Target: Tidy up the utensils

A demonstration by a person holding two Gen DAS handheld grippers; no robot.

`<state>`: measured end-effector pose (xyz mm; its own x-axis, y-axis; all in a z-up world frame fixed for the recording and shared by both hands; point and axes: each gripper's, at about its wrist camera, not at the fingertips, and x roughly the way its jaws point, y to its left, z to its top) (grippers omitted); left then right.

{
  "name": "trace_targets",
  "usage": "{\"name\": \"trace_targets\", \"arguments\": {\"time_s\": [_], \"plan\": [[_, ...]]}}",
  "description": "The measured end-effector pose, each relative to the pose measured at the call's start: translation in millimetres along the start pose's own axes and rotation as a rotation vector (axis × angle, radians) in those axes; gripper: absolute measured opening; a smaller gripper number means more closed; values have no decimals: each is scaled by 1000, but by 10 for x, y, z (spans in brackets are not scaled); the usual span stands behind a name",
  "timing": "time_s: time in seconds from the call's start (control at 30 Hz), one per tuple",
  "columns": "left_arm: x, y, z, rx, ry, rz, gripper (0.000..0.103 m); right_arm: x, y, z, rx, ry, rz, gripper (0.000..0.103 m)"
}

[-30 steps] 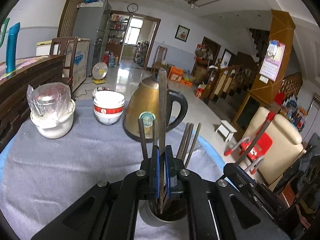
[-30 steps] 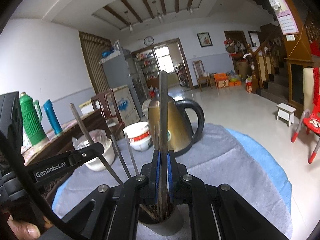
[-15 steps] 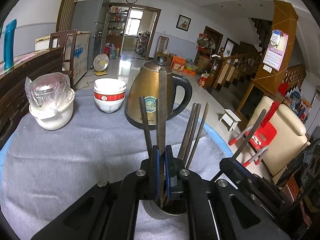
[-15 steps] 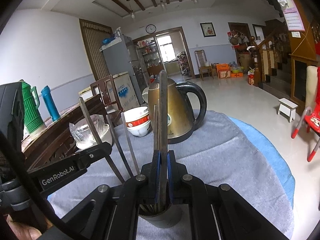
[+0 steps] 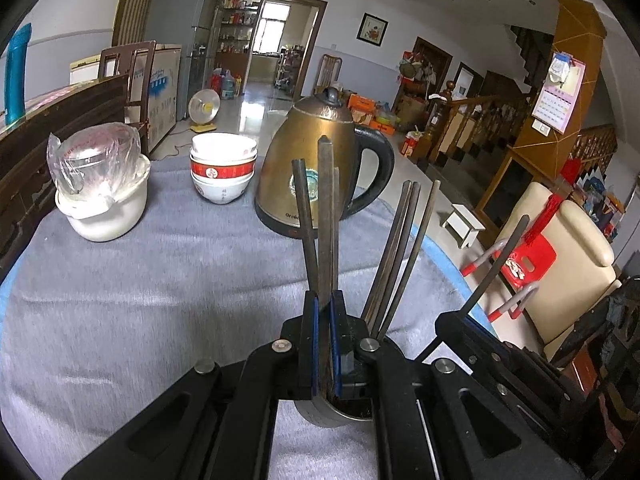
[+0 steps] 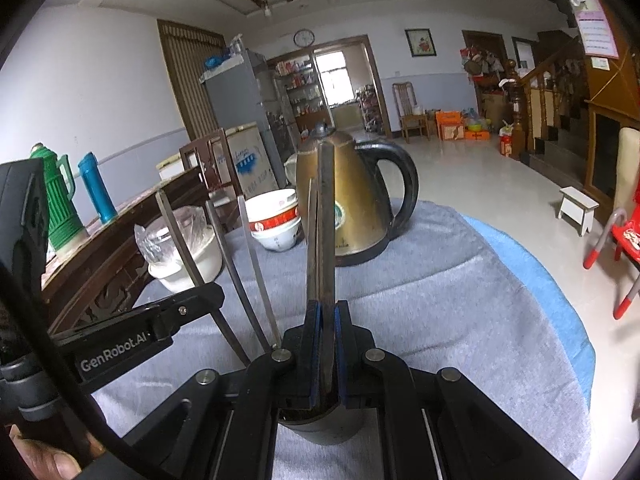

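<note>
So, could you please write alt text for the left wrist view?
The left gripper is shut on an upright chopstick over a metal holder with more chopsticks. Behind, on grey cloth, stand a brass kettle, stacked bowls and a white pot.

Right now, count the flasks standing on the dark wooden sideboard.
2. A green flask stands upright at the left end of the sideboard, and a blue flask stands upright just right of it. More may be hidden beyond the frame's left edge.
</note>
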<state>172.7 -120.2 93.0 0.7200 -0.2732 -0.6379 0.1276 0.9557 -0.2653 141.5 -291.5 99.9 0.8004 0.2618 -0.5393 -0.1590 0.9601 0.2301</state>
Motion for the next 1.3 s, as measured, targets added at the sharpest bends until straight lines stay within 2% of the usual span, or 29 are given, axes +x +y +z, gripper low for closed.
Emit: {"name": "trace_targets", "arguments": {"time_s": [0.2, 0.23, 0.27, 0.3, 0.33, 0.37, 0.4, 0.43, 0.53, 0.6, 0.67, 0.9, 1.07, 1.3], "plan": [[-25, 38, 46, -24, 27, -15, 7, 54, -16, 10, 4, 40, -30, 11], [-47, 44, 58, -29, 31, -13, 10, 40, -7, 20, -2, 41, -38, 13], [-66, 54, 64, -33, 31, -11, 19, 28, 1, 25, -5, 39, -44, 16], [-103, 70, 76, -40, 27, -9, 25, 0, 8, 35, -7, 33, -53, 22], [-166, 88, 83, -48, 13, -9, 36, -34, 12, 47, -4, 24, -61, 33], [-207, 103, 88, -51, 2, -10, 40, -83, 7, 61, 4, 10, -68, 39], [-282, 114, 85, -51, -16, -10, 40, -125, 1, 72, 11, -1, -71, 57], [-360, 129, 80, -46, -30, -8, 41, -198, 4, 81, 19, -23, -72, 64], [-518, 200, 50, -42, -52, 3, 54, -429, 31, 82, 19, -76, -75, 64], [-613, 246, -1, -35, -63, 21, 57, -547, 34, 58, 22, -93, -69, 64], [-657, 268, -65, -18, -57, 43, 68, -683, 51, -6, 23, -107, -68, 65], [-654, 320, -333, 48, 27, 103, 70, -869, 136, -308, -8, -53, -63, 70], [-719, 203, -464, 132, 38, 128, 81, -941, 247, -489, -53, -19, -65, 76], [-833, 98, -576, 187, 35, 142, 82, -1008, 328, -597, -100, 4, -65, 77]]}}
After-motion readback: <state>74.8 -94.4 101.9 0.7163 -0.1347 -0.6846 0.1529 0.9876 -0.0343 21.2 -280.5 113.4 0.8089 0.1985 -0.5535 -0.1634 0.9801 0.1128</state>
